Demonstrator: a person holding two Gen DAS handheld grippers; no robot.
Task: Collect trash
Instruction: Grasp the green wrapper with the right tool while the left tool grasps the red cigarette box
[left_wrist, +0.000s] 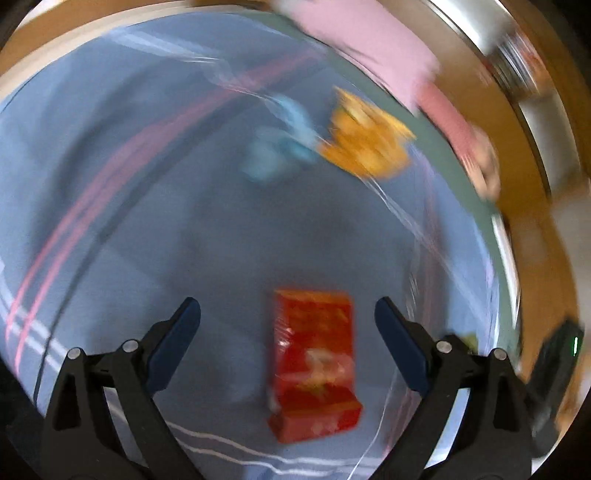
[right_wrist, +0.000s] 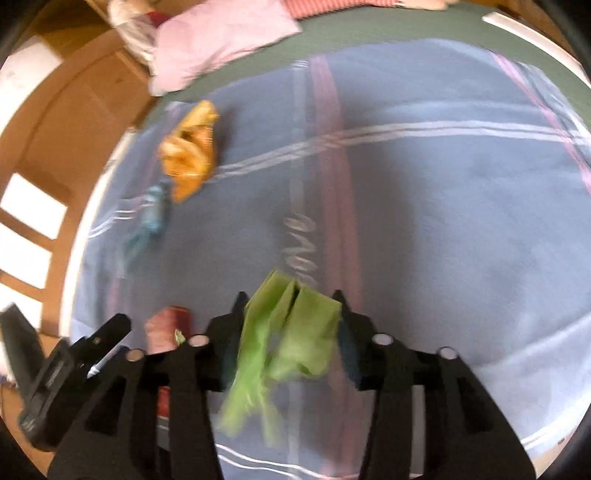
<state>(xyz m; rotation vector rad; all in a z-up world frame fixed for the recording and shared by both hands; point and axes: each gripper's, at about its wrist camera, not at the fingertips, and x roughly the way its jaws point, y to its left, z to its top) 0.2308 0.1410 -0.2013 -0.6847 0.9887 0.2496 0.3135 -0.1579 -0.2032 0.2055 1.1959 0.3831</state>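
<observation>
In the blurred left wrist view a red snack packet (left_wrist: 314, 362) lies on the blue striped bedspread (left_wrist: 147, 192). My left gripper (left_wrist: 288, 314) is open around it, with clear gaps on both sides. Farther off lie a crumpled orange wrapper (left_wrist: 365, 140) and a pale blue wrapper (left_wrist: 280, 147). In the right wrist view my right gripper (right_wrist: 290, 299) is shut on a crumpled green wrapper (right_wrist: 291, 332), which spans from pad to pad and hangs toward the camera above the bedspread (right_wrist: 443, 221). The orange wrapper (right_wrist: 190, 151), blue wrapper (right_wrist: 147, 221) and red packet (right_wrist: 166, 328) show to its left.
A pink pillow (right_wrist: 218, 40) lies at the head of the bed, with a green sheet (right_wrist: 369, 26) beside it. Wooden floor (right_wrist: 74, 110) runs along the bed's left edge. The left tool's black body (right_wrist: 55, 369) sits at the lower left. Thin clear plastic film (left_wrist: 406, 229) streaks across the left view.
</observation>
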